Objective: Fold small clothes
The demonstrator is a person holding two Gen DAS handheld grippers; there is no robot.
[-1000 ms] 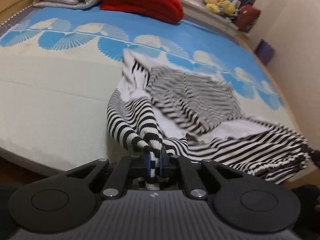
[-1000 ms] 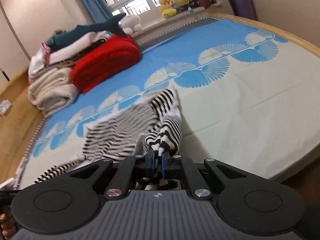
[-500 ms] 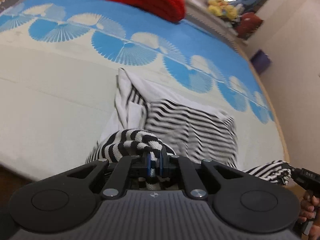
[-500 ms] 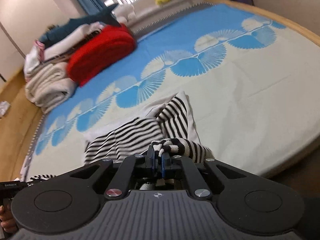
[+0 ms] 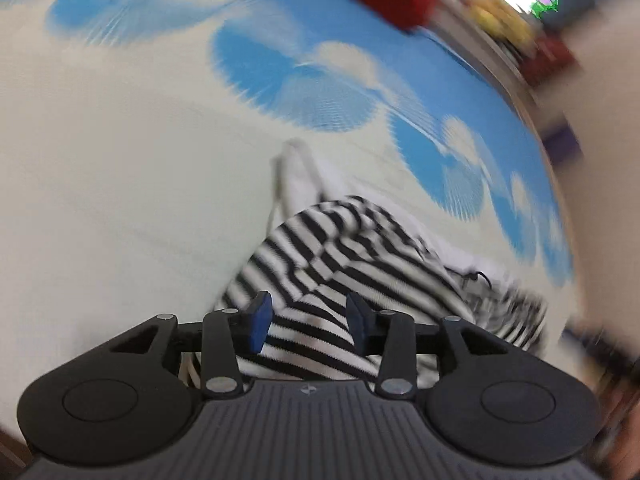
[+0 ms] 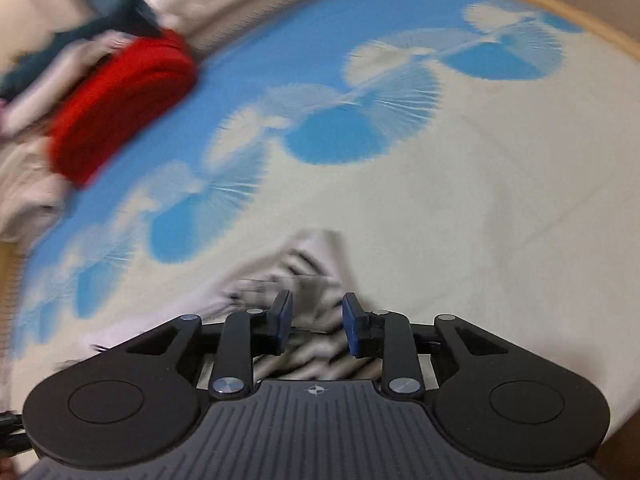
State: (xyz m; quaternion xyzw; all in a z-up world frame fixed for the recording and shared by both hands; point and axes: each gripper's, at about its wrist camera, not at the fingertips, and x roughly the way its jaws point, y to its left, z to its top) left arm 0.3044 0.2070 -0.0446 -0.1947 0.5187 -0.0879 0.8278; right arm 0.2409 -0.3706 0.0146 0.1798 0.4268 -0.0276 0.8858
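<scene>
A black-and-white striped garment (image 5: 352,256) lies bunched on the bed near its front edge. My left gripper (image 5: 307,322) is open right over its near part, blue pads apart, with striped cloth lying loose between them. In the right wrist view the same garment (image 6: 304,276) is blurred. My right gripper (image 6: 315,322) is open above its near edge, and holds nothing. Both views are motion-blurred.
The bed sheet (image 6: 460,184) is cream with blue fan prints. A folded red blanket (image 6: 120,100) and pale folded bedding (image 6: 24,184) sit at the far side. The wooden bed rim (image 6: 592,24) curves along the right.
Both grippers were shut on the striped garment and carried it toward the near edge. Both have now opened and let it go, and the cloth lies folded over itself.
</scene>
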